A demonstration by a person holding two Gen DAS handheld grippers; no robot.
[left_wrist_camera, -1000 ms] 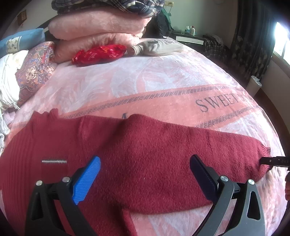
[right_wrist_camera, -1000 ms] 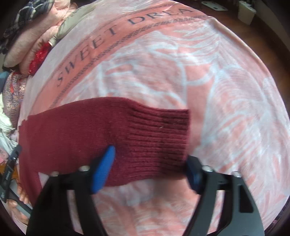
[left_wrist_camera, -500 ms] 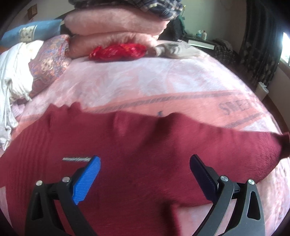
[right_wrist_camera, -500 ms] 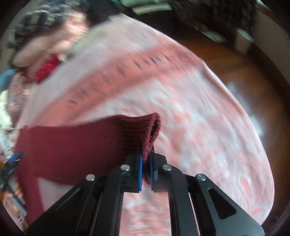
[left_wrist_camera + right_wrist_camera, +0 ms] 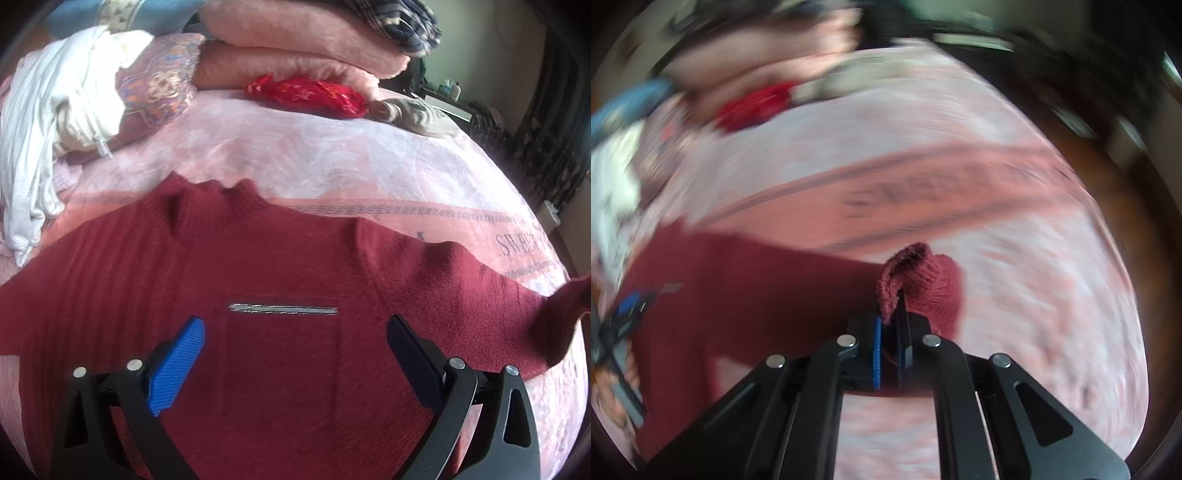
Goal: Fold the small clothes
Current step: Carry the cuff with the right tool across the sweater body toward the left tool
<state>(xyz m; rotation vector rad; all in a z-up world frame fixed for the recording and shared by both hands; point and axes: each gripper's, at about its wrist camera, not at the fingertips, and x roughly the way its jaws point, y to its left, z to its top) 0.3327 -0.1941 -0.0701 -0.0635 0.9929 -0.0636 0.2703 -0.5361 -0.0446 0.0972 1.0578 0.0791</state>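
A dark red knitted sweater lies flat on the pink bedspread, collar away from me, with a thin silver stripe on its chest. My left gripper hovers wide open over the chest, nothing between its fingers. The right sleeve runs off to the right, its cuff lifted off the bed. In the right wrist view my right gripper is shut on that ribbed cuff, which bunches up above the pads. The left gripper shows at that view's left edge.
Folded pink blankets with a plaid one on top are stacked at the head of the bed. A red patterned bundle, a beige item, a floral pillow and white clothes lie there too. Dark floor borders the bed's right side.
The right gripper closed on the sleeve cuff and lifted it off the bed. The left gripper slid left from the sleeve to over the sweater's chest, staying open.
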